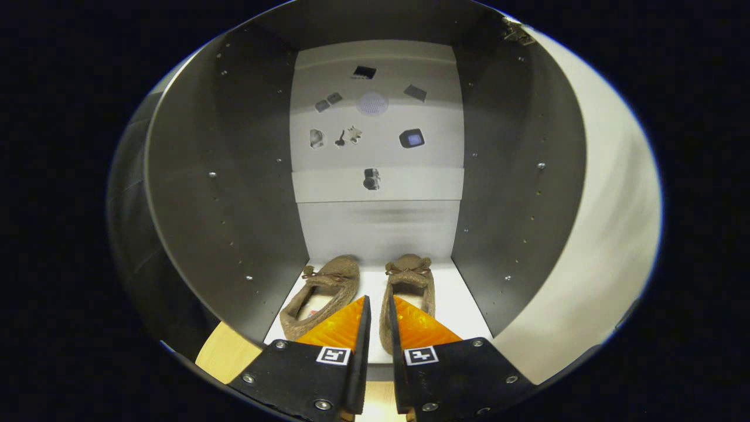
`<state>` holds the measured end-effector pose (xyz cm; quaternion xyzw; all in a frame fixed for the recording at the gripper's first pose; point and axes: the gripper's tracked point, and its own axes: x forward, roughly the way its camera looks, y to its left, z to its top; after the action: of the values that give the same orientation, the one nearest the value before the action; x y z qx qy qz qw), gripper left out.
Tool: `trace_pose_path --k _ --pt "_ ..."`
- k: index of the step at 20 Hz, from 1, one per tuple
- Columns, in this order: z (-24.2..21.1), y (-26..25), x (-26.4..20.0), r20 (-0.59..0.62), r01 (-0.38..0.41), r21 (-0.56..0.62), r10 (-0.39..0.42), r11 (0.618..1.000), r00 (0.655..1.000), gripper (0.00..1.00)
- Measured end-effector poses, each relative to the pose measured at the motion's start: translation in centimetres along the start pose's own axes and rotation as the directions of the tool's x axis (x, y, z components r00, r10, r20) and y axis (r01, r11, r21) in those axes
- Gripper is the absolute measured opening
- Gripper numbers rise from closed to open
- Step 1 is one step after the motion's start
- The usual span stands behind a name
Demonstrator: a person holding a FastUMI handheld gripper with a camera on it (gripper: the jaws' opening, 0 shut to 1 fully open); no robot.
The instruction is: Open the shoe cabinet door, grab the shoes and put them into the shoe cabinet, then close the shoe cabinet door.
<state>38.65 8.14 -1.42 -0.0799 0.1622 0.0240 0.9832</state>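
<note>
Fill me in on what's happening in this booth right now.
A person's handheld gripper points into an open dark-walled shoe cabinet. Two brown fuzzy slippers with bows sit side by side on its white floor. The fingers are nearly closed on the inner wall of the right slipper; the left slipper lies free beside it. The white cabinet door stands open at the right.

From my remote station, the fisheye view bent the shoe cabinet (pixel 375 176) into a barrel, its side walls bowing outward. Light fell brightest on the pale back panel and the white floor, while both side walls sat in dull grey shade. The open door (pixel 609 234) smeared with motion blur toward its outer edge. A soft shadow band crossed the back panel below its shelf strip. The shoes (pixel 363 293) stayed reasonably sharp; the gripper (pixel 378 310), fingers narrowly parted, showed a mild sheen.
</note>
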Motion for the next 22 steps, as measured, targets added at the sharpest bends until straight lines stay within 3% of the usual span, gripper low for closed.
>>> trace_pose_path --k 15,22 --pt "-0.7 -1.6 -14.9 0.081 0.082 0.008 -0.082 0.997 0.993 0.20" --pt "-2.1 -2.3 -21.0 0.086 0.086 0.022 -0.087 0.996 0.993 0.22"
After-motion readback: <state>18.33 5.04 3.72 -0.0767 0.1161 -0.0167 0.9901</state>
